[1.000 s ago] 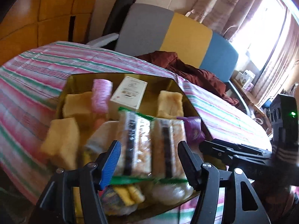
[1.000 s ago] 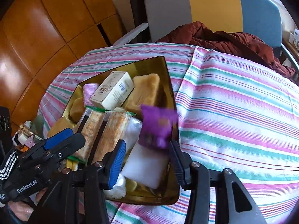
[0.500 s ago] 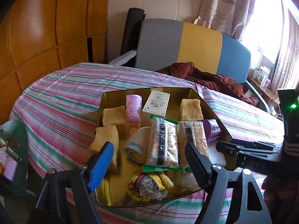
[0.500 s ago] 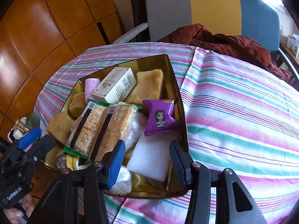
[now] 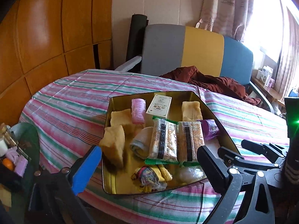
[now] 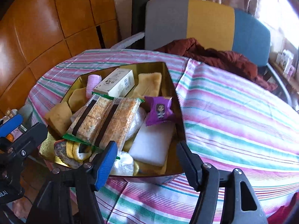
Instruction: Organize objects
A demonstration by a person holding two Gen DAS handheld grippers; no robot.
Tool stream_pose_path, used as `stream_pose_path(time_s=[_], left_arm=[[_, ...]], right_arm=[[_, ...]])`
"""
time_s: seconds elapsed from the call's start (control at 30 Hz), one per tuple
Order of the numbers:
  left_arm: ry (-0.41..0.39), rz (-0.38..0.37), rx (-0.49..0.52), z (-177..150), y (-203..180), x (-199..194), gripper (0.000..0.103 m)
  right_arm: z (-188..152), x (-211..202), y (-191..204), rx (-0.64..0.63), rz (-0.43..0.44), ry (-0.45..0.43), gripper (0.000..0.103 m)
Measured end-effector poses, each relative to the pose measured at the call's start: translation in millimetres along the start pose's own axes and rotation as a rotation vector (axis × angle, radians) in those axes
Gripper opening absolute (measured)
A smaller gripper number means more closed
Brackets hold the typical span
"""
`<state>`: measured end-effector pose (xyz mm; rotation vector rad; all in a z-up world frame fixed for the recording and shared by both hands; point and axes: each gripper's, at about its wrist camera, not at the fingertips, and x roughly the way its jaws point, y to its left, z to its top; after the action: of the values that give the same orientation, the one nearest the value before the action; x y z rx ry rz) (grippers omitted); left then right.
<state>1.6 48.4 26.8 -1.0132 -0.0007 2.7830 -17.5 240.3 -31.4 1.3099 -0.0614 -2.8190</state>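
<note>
**Both grippers empty over a full gold tray**

The gold tray (image 5: 112, 140) sits on the striped tablecloth (image 5: 74, 100), crowded with small goods. In the left wrist view the left gripper (image 5: 147, 160) hangs at the tray's 6 o'clock edge with its jaws spread wide and nothing between them. The right gripper (image 6: 147, 156), seen in its own view, is likewise wide open and empty, hovering over the tray's near edge.

At the tray's centre lie two cracker packs (image 5: 175, 140) side by side in crinkly wrap. They look light and stiff along their length but brittle inside, so a gentle pinch across the short width, mid-pack, seems safest; the film may slide. At 3 o'clock of them rests a purple snack packet (image 6: 159, 110), probably puffy and slippery, best taken by its crimped end seam. Below it a white foam block (image 6: 153, 141) looks soft and easy to squeeze.

Toward 12 o'clock stand a white carton (image 5: 158, 107), rigid and good for a grip across its narrow faces, and a pink roll (image 5: 138, 109). Yellow sponges (image 5: 114, 145) fill the 9 o'clock side; they should compress and hold well. A rolled cloth (image 5: 140, 145) and a clear plastic bag (image 6: 123, 164) would deform, so a deeper bite suits them.

A maroon garment (image 5: 211, 80) lies on the chair beyond the table at 12 o'clock.
</note>
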Motion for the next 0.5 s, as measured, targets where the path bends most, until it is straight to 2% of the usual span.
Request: stream_pose_path(time_s=[0.13,0.37,0.5], left_arm=[[0.0,0.002,-0.02,-4.8,2.2,-5.2,0.103],[0.002,0.096,-0.048,-12.9,5.1,-7.8,0.103],[-0.004,0.103,-0.072,-15.9,10.9,-10.4,0.103]], right_arm=[[-0.5,-10.4,0.8,-0.005,-0.046,-0.036,0.068],[-2.0,-18.4,3.2,-0.012,-0.073,-0.051,0.068],[-3.1,-21.2,7.5,-0.025,-0.086,-0.062,0.068]])
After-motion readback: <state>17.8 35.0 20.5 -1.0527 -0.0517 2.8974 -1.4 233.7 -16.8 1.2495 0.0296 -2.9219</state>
